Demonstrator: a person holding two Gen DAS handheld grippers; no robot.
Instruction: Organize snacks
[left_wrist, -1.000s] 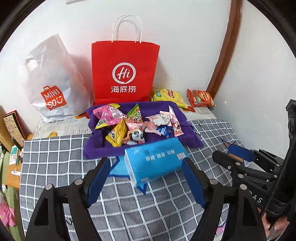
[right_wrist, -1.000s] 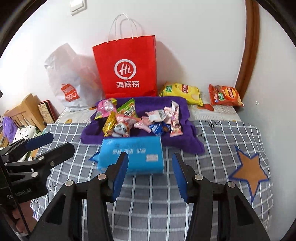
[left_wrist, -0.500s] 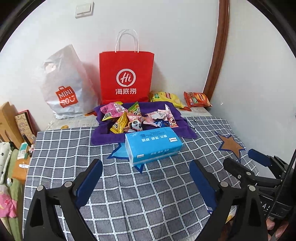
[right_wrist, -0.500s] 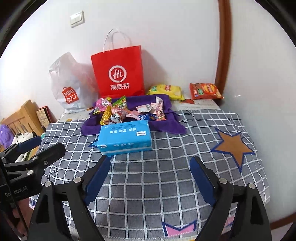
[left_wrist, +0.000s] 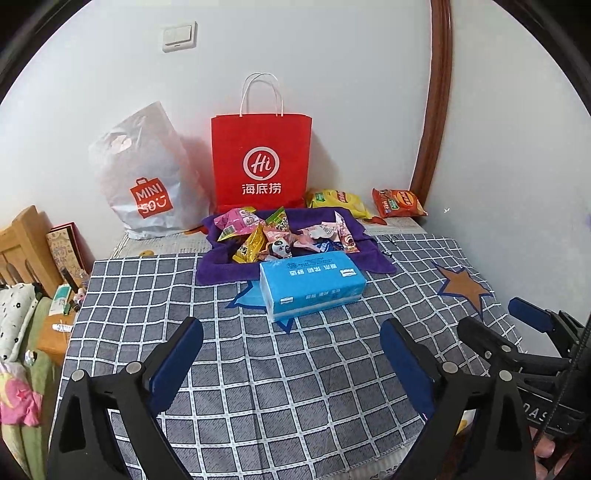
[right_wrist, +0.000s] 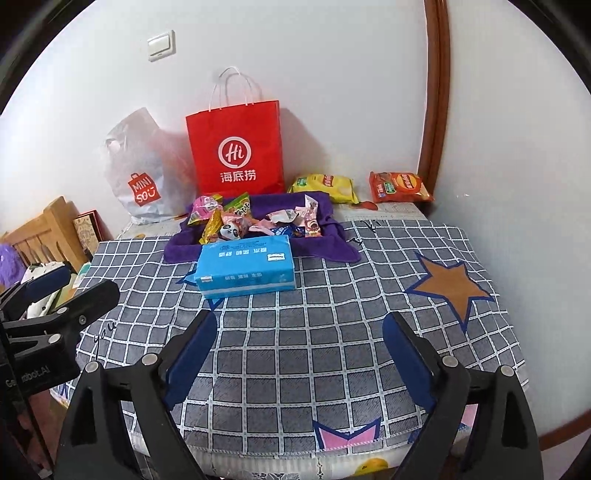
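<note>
Because the snacks (left_wrist: 284, 236) lie heaped on the purple cloth (left_wrist: 221, 264) at the table's far side, just behind the tissue pack (left_wrist: 312, 284), they look gathered for sorting, probably into the red bag (left_wrist: 260, 162) standing behind. Both the left gripper (left_wrist: 291, 354) and the right gripper (right_wrist: 299, 343) hang well short of the pack over the checked tablecloth (right_wrist: 332, 332), jaws spread wide, holding and touching nothing.

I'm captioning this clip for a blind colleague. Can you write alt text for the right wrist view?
An open, empty right claw hangs above a checked tablecloth. Beyond it lies a blue tissue pack, then a purple cloth piled with snacks, with a red paper bag against the wall.
</note>
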